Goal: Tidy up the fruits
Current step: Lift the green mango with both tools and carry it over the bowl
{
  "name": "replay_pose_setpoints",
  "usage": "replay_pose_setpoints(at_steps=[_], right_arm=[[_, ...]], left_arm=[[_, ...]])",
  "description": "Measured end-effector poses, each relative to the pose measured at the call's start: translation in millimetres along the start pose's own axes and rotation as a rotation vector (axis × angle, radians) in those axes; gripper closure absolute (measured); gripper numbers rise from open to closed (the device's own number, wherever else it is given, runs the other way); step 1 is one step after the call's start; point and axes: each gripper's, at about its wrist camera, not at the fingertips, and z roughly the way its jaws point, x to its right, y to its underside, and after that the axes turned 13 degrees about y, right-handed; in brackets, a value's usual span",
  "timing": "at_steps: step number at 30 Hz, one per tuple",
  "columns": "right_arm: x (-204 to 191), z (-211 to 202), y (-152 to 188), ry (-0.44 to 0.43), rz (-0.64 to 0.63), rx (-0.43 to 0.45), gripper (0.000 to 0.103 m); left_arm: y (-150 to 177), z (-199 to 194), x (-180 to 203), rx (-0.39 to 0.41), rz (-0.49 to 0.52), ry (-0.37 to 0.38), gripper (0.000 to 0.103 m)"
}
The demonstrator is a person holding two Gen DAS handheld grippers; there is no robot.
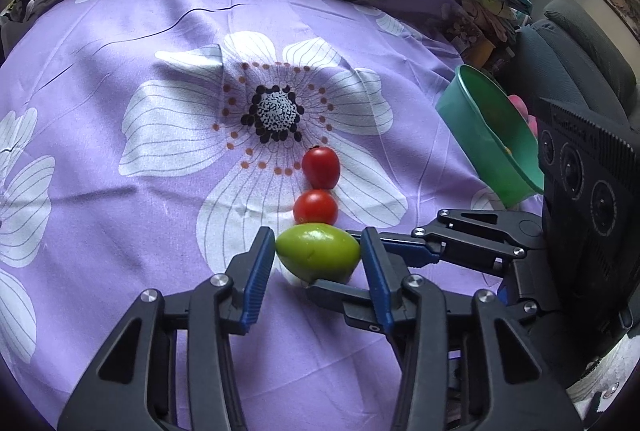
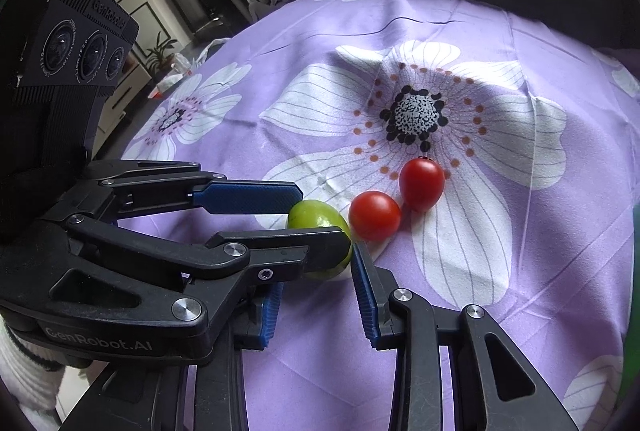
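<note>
Blue fingers (image 1: 256, 271) of both grippers flank green fruit (image 1: 318, 251).

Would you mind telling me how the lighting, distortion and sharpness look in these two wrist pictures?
Left wrist view: strong fisheye bending with dark vignetted corners; soft daylight, a faint shadow under the oval green fruit, which is sharp. Right wrist view: the same curvature; small window highlights on the two round red tomatoes; the purple flowered cloth is evenly lit, the room behind darker.
</note>
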Motion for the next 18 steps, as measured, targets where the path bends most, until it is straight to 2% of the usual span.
replay_pose_setpoints(at_steps=[18], right_arm=[[13.3,-65.9,29.3,0.04,0.038,0.11,0.068]], left_arm=[[12.9,-7.9,70.3,0.05,0.112,-0.013,0.059]])
